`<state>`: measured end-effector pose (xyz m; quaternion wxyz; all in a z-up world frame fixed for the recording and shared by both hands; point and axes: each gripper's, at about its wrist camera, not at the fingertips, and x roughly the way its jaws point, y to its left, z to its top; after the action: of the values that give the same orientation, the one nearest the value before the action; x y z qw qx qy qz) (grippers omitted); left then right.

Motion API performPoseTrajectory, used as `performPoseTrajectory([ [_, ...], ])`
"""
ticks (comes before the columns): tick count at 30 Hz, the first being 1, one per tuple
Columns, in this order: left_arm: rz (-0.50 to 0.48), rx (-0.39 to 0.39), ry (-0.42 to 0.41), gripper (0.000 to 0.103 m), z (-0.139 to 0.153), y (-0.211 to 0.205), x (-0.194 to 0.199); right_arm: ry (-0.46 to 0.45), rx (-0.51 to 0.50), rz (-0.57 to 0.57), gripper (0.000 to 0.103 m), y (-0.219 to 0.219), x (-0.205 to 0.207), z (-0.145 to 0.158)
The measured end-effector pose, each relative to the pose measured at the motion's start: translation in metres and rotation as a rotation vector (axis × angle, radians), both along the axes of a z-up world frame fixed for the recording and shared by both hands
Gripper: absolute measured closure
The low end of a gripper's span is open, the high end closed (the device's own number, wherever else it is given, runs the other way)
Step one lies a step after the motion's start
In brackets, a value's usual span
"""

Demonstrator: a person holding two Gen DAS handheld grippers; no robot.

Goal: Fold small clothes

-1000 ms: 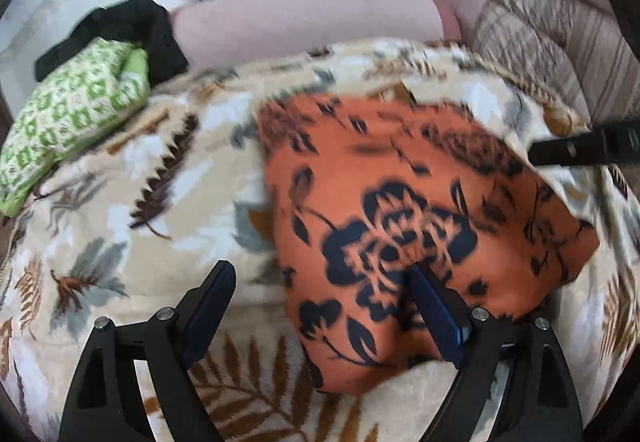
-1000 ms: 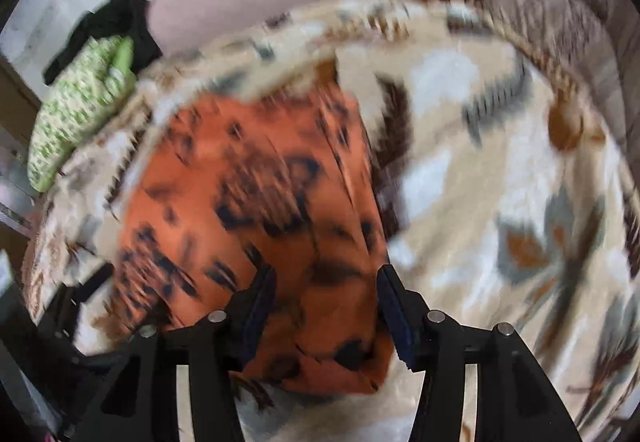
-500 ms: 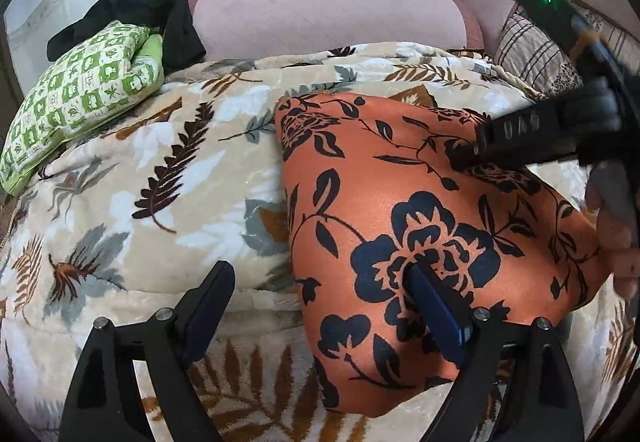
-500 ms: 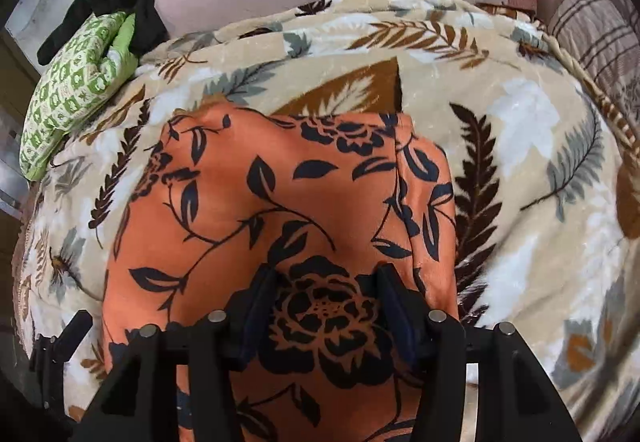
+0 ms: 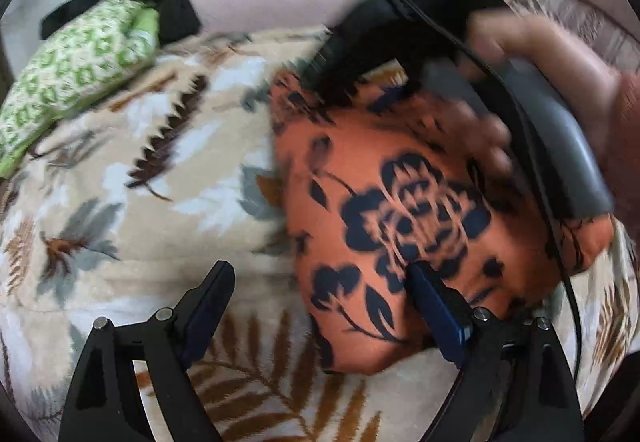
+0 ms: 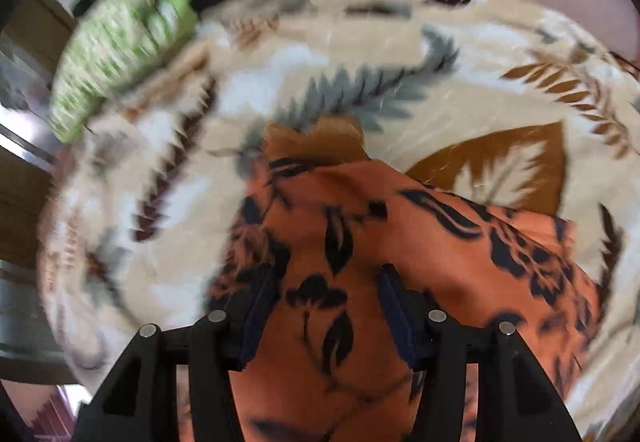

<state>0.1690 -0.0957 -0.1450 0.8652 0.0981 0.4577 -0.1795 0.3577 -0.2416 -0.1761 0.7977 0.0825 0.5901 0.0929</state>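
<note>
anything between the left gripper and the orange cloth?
Nothing visible. The left gripper is open at the near-left edge of the orange cloth, one finger already over it. The right gripper and its hand are at the far side.
</note>
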Motion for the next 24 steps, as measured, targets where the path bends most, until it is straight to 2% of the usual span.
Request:
performPoseTrajectory([
  [2,-0.023,0.015,0.007,0.013,-0.003,-0.005,-0.004,-0.042,0.003,-0.035,0.046,-0.001,0.003,0.003],
  [4,-0.040,0.044,-0.023,0.013,-0.002,-0.009,-0.010,-0.071,0.006,-0.071,0.046,-0.006,0.003,0.010],
  [7,-0.045,0.051,-0.035,0.013,-0.002,-0.010,-0.013,-0.132,0.015,-0.120,0.046,-0.020,-0.015,0.024],
  [12,-0.021,0.018,-0.010,0.013,-0.004,-0.006,-0.011,-0.207,0.033,-0.213,0.046,-0.063,-0.070,0.056],
  [14,-0.022,0.024,-0.020,0.013,-0.004,-0.006,-0.011,-0.207,0.008,-0.222,0.046,-0.075,-0.098,0.065],
  [17,-0.034,0.049,-0.054,0.013,-0.002,-0.008,-0.015,-0.204,0.028,-0.240,0.046,-0.088,-0.139,0.071],
  [21,-0.051,0.073,-0.068,0.013,0.000,-0.009,-0.023,-0.173,0.074,-0.269,0.046,-0.095,-0.192,0.057],
  [24,-0.059,0.066,-0.043,0.013,-0.005,-0.006,-0.022,-0.114,0.083,-0.301,0.046,-0.097,-0.212,0.027],
])
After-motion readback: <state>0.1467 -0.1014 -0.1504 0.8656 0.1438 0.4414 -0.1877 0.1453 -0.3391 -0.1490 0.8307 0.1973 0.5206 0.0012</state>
